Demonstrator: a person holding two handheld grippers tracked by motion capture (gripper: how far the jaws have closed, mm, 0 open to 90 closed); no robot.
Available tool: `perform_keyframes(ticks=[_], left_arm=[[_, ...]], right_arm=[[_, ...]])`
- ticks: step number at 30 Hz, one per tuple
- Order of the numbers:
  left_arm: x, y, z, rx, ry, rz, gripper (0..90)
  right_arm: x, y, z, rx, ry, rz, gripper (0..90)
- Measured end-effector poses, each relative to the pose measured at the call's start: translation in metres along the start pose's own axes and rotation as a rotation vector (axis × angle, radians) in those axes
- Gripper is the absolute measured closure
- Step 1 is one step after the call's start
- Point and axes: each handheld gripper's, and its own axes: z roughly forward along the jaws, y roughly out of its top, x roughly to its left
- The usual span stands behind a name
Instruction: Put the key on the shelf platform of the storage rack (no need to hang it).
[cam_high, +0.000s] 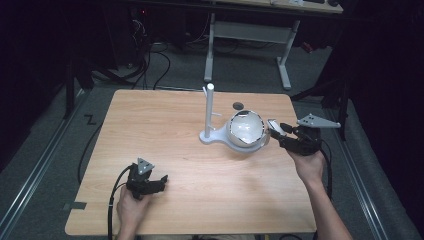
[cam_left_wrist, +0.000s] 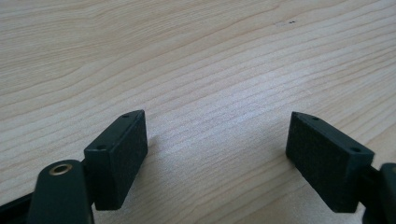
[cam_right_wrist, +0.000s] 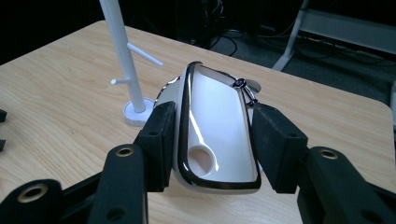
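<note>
Handle (cam_right_wrist: 215, 130) of white ladle sits gripped in right claw (cam_right_wrist: 211, 142); left claw (cam_left_wrist: 215, 158) gapes empty.

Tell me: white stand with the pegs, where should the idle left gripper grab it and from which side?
Grip the white stand mid-post, above its pegs, coming from the left gripper side: the post is thin and upright, that side's open table, and the chrome-rimmed object crowds its right.
</note>
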Motion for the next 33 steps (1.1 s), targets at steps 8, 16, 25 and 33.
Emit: perform_keyframes(ticks=[8, 16, 25, 33], left_arm=[[0.000, 0.000, 0.000, 0.000, 0.000, 0.000, 21.0], [0.000, 0.000, 0.000, 0.000, 0.000, 0.000, 21.0], [0.000, 0.000, 0.000, 0.001, -0.002, 0.000, 21.0], [0.000, 0.000, 0.000, 0.000, 0.000, 0.000, 21.0]], right_arm=[[0.002, 0.018, 0.006, 0.000, 0.010, -0.014, 51.7], [-0.002, 0.029, 0.020, 0.004, 0.031, 0.007, 51.7], [-0.005, 0.027, 0.038, 0.051, 0.005, 0.008, 51.7], [-0.007, 0.022, 0.049, 0.093, -0.021, -0.016, 51.6]])
